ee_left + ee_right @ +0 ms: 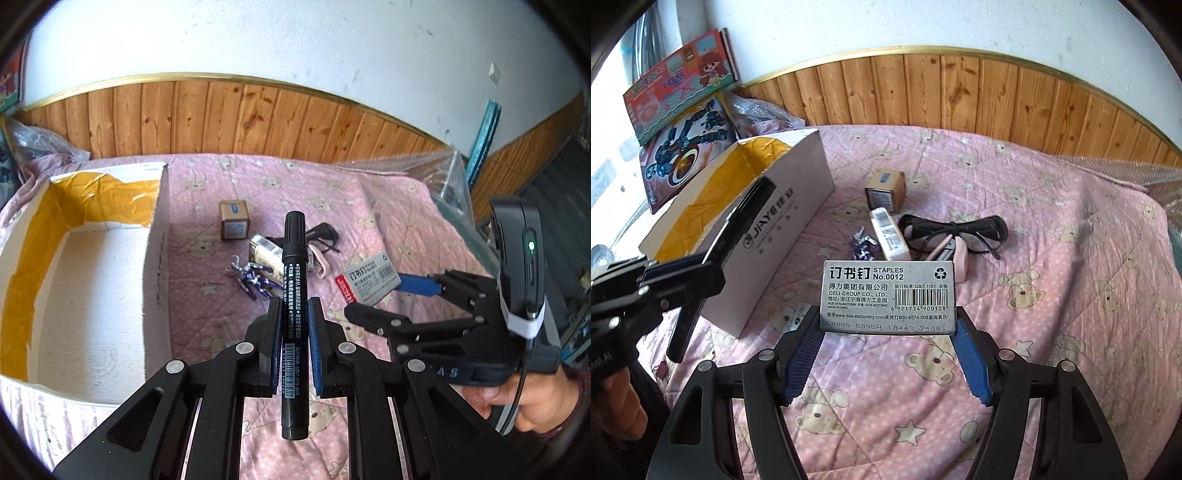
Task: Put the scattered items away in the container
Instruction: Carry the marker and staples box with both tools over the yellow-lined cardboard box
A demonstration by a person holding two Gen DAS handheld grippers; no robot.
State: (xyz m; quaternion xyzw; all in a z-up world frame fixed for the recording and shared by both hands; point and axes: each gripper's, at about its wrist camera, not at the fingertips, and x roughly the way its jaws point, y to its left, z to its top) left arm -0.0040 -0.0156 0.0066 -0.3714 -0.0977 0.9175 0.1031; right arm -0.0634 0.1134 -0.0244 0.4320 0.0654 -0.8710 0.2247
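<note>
A: Currently, your left gripper (294, 314) clamps one black marker (293, 295); your right gripper (888, 332) pinches one staple box (888, 291) by its edges, both above the bed.

B: Risk?

A: That box could slip from such a narrow hold. Remaining beside the empty carton (74, 288): one brown cube (233, 220), one glasses (955, 227), one clip cluster (253, 280).

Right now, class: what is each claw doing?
Left claw: shut on the black marker.
Right claw: shut on the staples box.
</note>
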